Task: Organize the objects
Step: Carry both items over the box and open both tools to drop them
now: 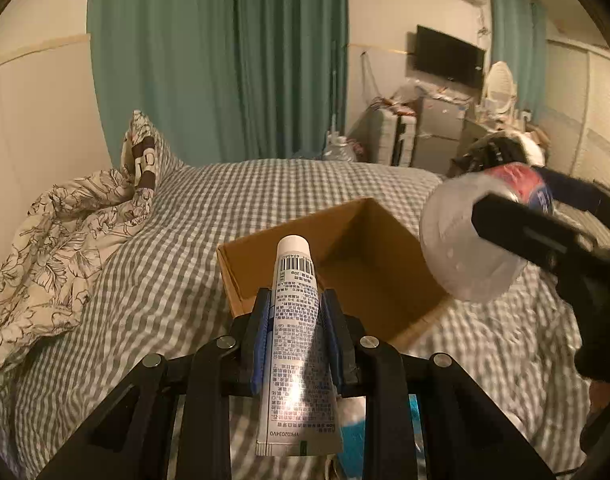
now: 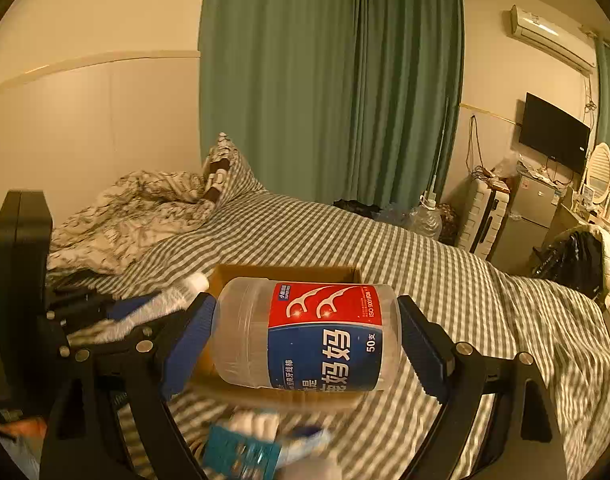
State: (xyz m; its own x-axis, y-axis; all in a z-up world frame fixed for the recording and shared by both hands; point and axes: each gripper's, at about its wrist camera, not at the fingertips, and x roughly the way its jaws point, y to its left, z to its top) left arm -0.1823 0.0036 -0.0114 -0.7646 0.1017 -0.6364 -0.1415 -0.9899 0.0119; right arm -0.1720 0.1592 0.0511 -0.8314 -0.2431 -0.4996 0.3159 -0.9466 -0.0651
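Grey-and-white gingham cotton covers the bed [image 1: 209, 216], a soft, yielding surface that gives little firm support to anything set on it. On it sits the cardboard box [image 1: 345, 248], plain brown corrugated board with its top open and its floor bare in the left wrist view; it looks light and likely to slide on the sheet if nudged.

The floss-pick jar [image 2: 305, 336] is a clear plastic cylinder with a red and blue label marked 50. The right tool [image 2: 305, 340] is clamped across it, 1 pad on each end, holding it sideways above the box. Smooth, rigid and probably light, it could slip, so this end-to-end hold seems sound.

The tube [image 1: 295, 320], white with fine print, a barcode and a round cap, stands between the pads of the left tool [image 1: 295, 308], which is closed on its middle, just short of the box. Its soft wall would dent under pressure; gripping near the stiffer crimped end may be safer.
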